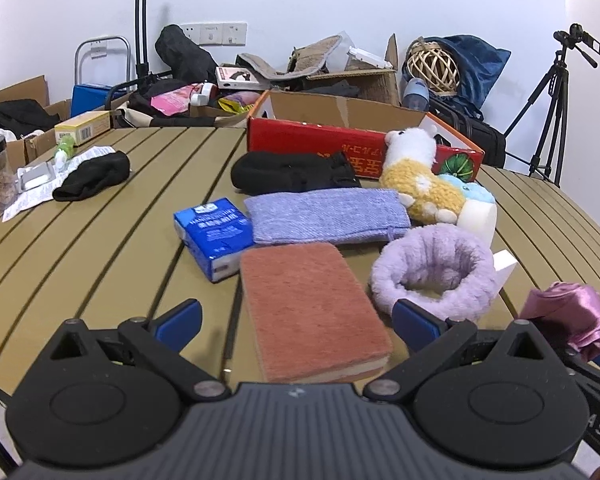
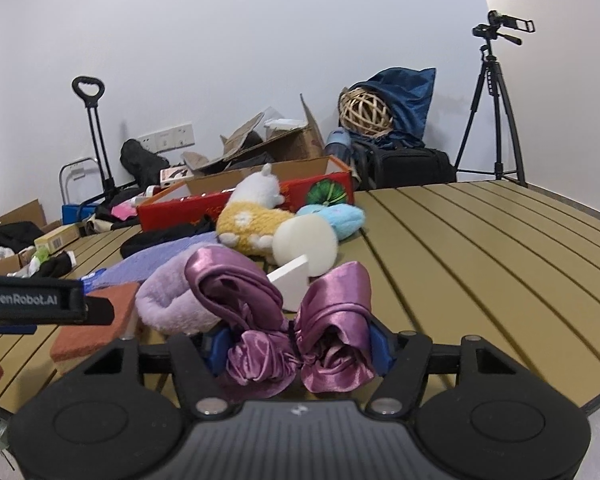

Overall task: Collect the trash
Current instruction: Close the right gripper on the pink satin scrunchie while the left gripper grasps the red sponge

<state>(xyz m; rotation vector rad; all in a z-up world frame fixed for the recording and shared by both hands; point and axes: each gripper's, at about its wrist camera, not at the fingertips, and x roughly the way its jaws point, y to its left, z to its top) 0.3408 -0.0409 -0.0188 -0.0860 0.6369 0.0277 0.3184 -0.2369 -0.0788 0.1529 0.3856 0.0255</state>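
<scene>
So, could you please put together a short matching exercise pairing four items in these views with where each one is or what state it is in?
Column one:
1. purple satin cloth
2. rust-coloured sponge
3. blue tissue pack
4. plush toy

Column two:
A. leaning against the red box
B. lying between the open jaws of the left gripper
C. clamped in the right gripper
D. on the table, left of the lavender towel

Pairs: 1-C, 2-B, 3-D, 4-A
</scene>
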